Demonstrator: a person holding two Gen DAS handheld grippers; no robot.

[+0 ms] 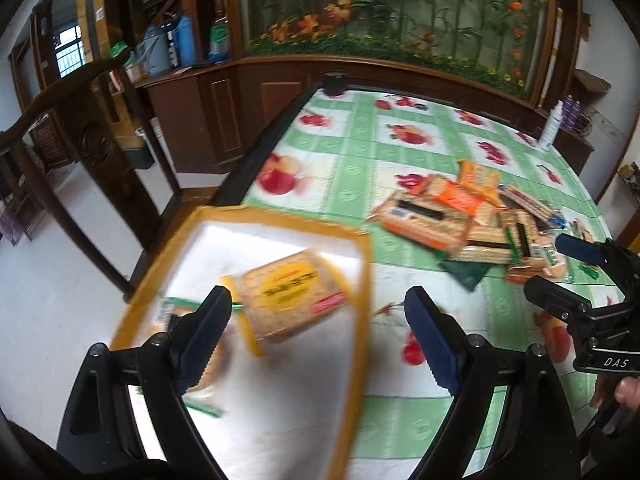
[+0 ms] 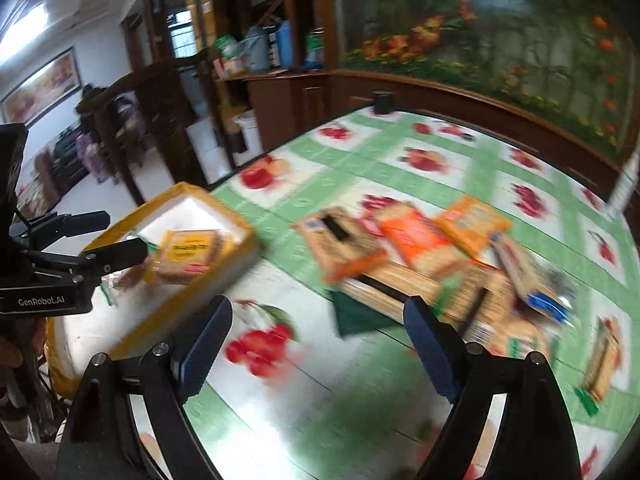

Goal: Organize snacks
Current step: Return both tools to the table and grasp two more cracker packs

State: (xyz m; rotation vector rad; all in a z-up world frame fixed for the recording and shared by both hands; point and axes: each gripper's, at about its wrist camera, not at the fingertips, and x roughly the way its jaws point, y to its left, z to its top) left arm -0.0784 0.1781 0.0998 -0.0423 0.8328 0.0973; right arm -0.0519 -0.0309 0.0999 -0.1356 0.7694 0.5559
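Left hand-held gripper: jaws spread wide, nothing between the pads; it hangs over the near right part of the box.
Right hand-held gripper: jaws spread wide and empty; it hangs over bare bench, near the front edge of the pile.
Box: shallow, yellow rim, white inside, on the bench's left edge; blurred in both views.
Yellow pack: lies in the box, just ahead of the left hand-held gripper, between its fingers in the view but apart from both pads.
Second pack: in the box, mostly hidden behind the left finger; kind cannot be told.
Pile: loose snack packs heaped on the bench, right of the box and well apart from it; ahead and right of the right hand-held gripper, its right finger overlapping the pile's near edge in the view.
Stray pack: lies alone on the bench, right of the pile.
Bench: green check cloth with fruit prints.
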